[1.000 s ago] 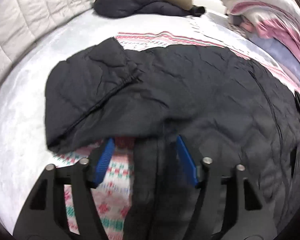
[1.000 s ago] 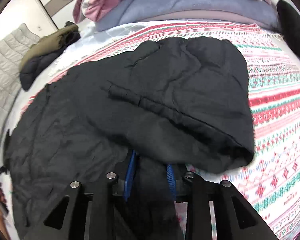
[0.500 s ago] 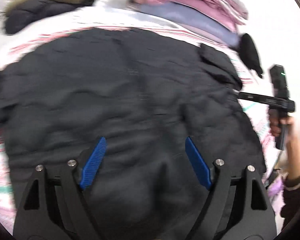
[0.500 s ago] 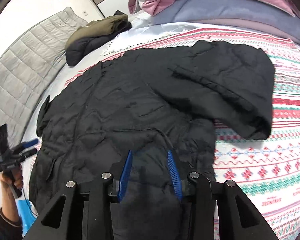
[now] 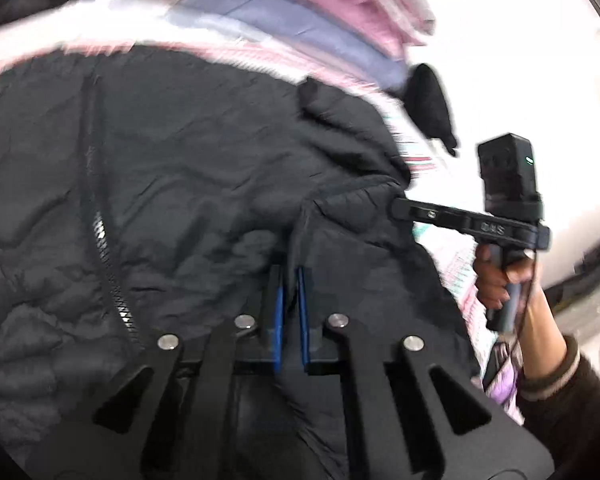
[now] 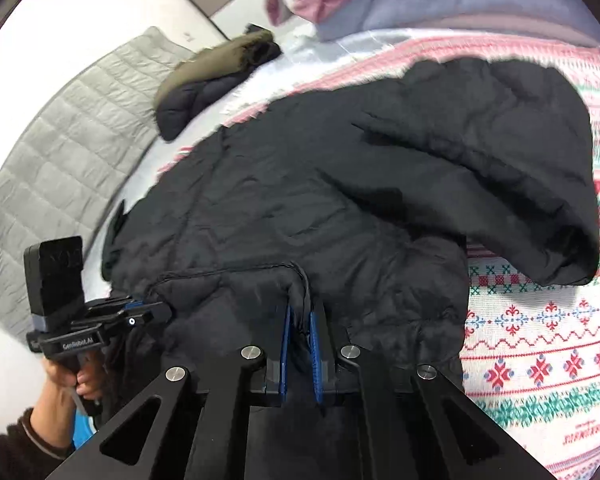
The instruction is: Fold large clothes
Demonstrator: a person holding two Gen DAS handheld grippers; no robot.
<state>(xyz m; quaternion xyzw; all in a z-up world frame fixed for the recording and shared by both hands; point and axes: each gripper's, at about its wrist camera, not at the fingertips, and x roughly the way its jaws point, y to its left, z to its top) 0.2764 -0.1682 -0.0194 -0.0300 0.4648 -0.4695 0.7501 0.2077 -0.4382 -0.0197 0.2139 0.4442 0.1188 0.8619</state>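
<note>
One black jacket [image 6: 340, 200] is lying mid-frame; two grippers, left [image 5: 291, 280] and right [image 6: 299, 320], are each pinching its hem, fabric hiding their tips.

We count one black quilted jacket [image 6: 340, 184] spread on one patterned blanket [image 6: 540, 360]. Two handheld grippers: left gripper [image 5: 291, 276], right gripper [image 6: 299, 320]. One olive-and-black coat [image 6: 212, 80], one grey quilted pad [image 6: 60, 152], one stack of folded bedding [image 5: 300, 8].
</note>
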